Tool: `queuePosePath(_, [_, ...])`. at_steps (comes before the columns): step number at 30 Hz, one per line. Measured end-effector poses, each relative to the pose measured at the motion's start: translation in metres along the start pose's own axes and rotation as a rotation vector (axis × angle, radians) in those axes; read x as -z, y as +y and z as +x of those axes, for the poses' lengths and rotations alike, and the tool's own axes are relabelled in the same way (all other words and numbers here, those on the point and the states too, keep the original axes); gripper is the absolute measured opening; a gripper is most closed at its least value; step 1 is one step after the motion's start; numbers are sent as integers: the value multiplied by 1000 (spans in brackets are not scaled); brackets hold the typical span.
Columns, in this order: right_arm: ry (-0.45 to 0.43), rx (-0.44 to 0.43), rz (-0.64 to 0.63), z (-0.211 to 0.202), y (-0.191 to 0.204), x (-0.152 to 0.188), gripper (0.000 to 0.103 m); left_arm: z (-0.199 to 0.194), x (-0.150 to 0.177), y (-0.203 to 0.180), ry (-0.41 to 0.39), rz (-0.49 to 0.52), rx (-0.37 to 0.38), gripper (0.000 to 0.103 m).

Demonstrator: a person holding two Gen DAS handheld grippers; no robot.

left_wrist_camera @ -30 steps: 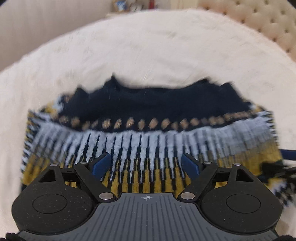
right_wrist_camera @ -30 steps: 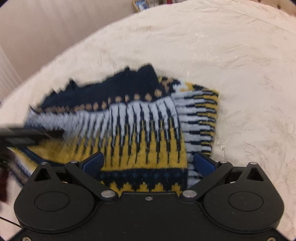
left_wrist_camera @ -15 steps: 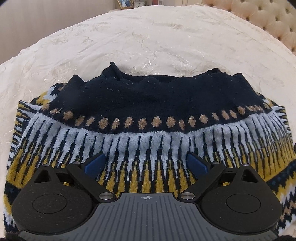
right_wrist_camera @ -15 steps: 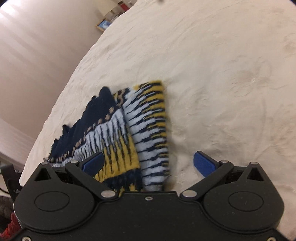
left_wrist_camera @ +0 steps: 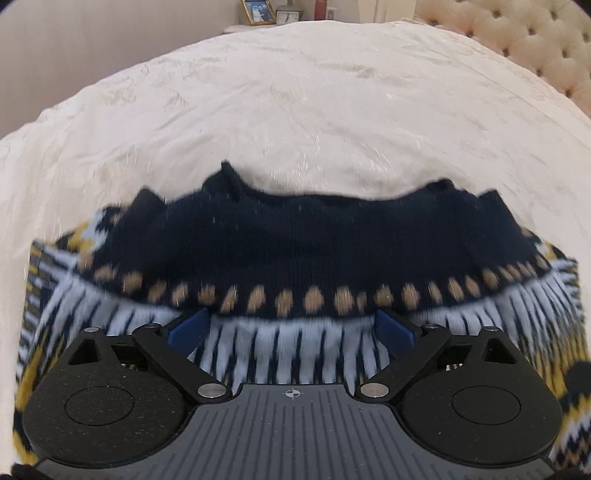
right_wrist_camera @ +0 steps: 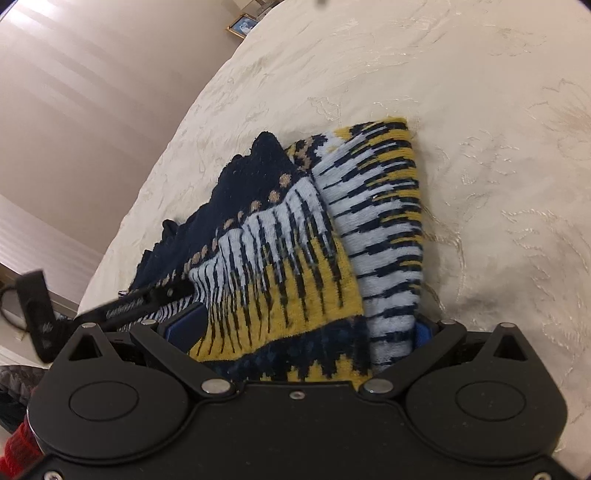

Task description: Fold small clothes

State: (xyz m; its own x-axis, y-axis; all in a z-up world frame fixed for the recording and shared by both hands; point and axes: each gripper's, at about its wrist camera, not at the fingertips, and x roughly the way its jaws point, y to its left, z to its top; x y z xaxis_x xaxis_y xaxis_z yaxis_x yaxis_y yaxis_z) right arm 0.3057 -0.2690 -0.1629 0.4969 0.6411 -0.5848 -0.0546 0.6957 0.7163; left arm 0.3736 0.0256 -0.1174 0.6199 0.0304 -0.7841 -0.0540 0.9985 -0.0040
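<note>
A small knitted sweater (left_wrist_camera: 295, 243) lies folded on the bed: navy top, a row of tan dots, then white, navy and yellow stripes. My left gripper (left_wrist_camera: 291, 328) hovers low over its middle, open. Its blue pads (left_wrist_camera: 188, 328) stand wide apart at the dotted band, with striped knit between them. In the right wrist view the sweater (right_wrist_camera: 280, 266) runs slantwise, a folded sleeve along its right side. My right gripper (right_wrist_camera: 304, 328) is open at the near hem. The hem and sleeve end lie between its spread fingers, and the right pad (right_wrist_camera: 424, 332) is partly hidden by the sleeve.
A cream embroidered bedspread (left_wrist_camera: 295, 110) covers the bed all around the sweater. There is a tufted headboard (left_wrist_camera: 535, 44) at the far right and a nightstand with a picture frame (left_wrist_camera: 256, 11) behind. A black part of the other gripper (right_wrist_camera: 147, 299) reaches in from the left.
The left gripper's jaws have widened a little and slid forward, from the yellow stripes to the dotted band. The right gripper has rolled and sunk to the sweater's near hem and sleeve.
</note>
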Motion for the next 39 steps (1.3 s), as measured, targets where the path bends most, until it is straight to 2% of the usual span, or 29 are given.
queuePosePath(6, [-10,-13,16,-3,-2,0,103,21,-5,-5,-5,7,-38,103])
queuePosePath(9, [-16,-14,9,-2,-1,1,103,19,-4,-2,-12,0,-10,103])
queuePosePath(13, [-22,-19,21,-4,-3,1,103,-4,3,19,-28,-26,43,90])
queuePosePath(16, [-24,-3,32,-4,-2,-2,101,-30,16,36,-43,-66,65,90])
queuePosePath(19, [-22,32,9,-3,2,-3,95,-59,34,54,-61,-89,61,90])
queuePosePath(22, [-17,69,-19,-2,7,-3,85,-86,52,70,-73,-90,20,90])
queuePosePath(26, [-23,100,-20,-3,7,-3,71,-118,73,90,-66,-100,15,90])
queuePosePath(28, [-28,110,-28,-5,8,-3,64,-123,84,101,-59,-115,14,90])
queuePosePath(30, [-40,116,-30,-8,10,-3,48,-124,92,111,-59,-130,-3,90])
queuePosePath(33, [-64,119,-26,-13,15,-4,36,-117,102,126,-40,-149,-26,90])
queuePosePath(35, [-75,128,-37,-16,22,-4,35,-113,105,135,-25,-159,-21,90])
queuePosePath(39, [-102,137,-31,-22,35,-5,33,-113,105,149,-50,-169,-18,90])
